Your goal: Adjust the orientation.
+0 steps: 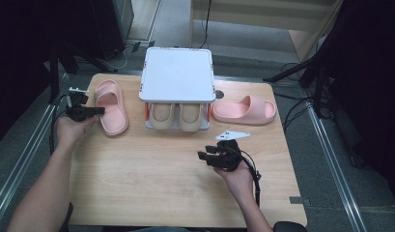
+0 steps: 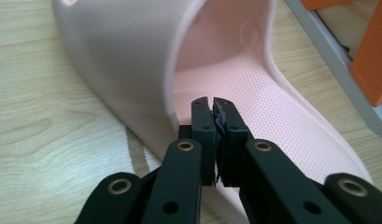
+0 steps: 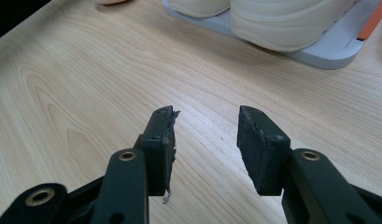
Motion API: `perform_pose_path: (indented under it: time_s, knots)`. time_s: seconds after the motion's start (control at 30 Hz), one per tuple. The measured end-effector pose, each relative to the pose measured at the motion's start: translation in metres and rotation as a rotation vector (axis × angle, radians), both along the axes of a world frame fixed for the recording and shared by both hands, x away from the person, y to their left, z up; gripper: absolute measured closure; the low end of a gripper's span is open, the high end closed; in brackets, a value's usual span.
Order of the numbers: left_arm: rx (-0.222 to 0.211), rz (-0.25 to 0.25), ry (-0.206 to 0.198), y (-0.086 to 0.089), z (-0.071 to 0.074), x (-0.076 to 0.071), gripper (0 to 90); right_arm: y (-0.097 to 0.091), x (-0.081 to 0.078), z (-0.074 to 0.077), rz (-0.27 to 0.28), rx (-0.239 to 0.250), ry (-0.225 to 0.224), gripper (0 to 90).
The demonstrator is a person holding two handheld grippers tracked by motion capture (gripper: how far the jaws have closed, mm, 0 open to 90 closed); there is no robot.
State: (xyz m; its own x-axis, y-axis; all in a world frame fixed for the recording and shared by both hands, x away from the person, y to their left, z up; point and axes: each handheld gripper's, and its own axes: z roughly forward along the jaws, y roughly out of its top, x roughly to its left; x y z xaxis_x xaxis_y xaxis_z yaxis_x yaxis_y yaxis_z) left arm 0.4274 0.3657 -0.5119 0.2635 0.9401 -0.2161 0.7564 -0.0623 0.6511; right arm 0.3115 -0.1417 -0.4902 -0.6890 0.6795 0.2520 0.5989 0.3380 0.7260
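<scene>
A pink slipper (image 1: 110, 108) lies at the table's left, toe strap toward the far side. My left gripper (image 1: 102, 111) reaches in from its left side, its tips over the footbed just behind the strap. In the left gripper view the left gripper (image 2: 212, 105) is shut, pads pressed together with only frayed pad lining between them, hovering over the slipper's (image 2: 132, 56) dotted insole. A second pink slipper (image 1: 243, 110) lies on its side at the right. My right gripper (image 1: 201, 157) is open above bare wood; the right gripper (image 3: 205, 126) holds nothing.
A white two-level rack (image 1: 176, 75) stands at the table's far middle, with a pair of beige shoes (image 1: 178, 116) on its lower shelf. The shoes (image 3: 272, 23) and the rack's grey base (image 3: 319, 51) lie ahead of the right gripper. Wood table (image 1: 151, 183) spreads toward me.
</scene>
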Motion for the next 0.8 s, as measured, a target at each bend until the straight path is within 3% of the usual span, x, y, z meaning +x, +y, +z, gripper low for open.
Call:
perform_pose_path:
  time_s: [0.1, 0.27, 0.4, 0.53, 0.7, 0.8]
  knots:
    - [0.013, 0.015, 0.001, 0.005, 0.0, -0.001, 87.4, 0.0, 0.0, 0.0, 0.001, -0.003, 0.0, 57.2]
    - [-0.006, 0.049, 0.002, 0.014, 0.0, -0.003, 87.1, 0.0, 0.0, 0.0, 0.001, -0.002, 0.001, 57.2]
    - [-0.014, 0.028, 0.014, 0.011, 0.003, -0.002, 85.3, 0.0, 0.0, 0.0, 0.001, -0.003, 0.003, 57.2]
    - [-0.034, 0.032, -0.024, 0.008, 0.016, -0.005, 82.5, 0.001, 0.0, 0.0, 0.0, -0.002, 0.003, 57.2]
    - [-0.016, 0.041, -0.045, 0.009, 0.028, -0.01, 69.0, -0.001, 0.0, 0.001, 0.0, 0.0, -0.005, 57.2]
    - [-0.044, 0.058, -0.033, 0.016, 0.031, -0.011, 59.9, -0.001, 0.0, 0.001, -0.001, 0.001, -0.006, 57.2]
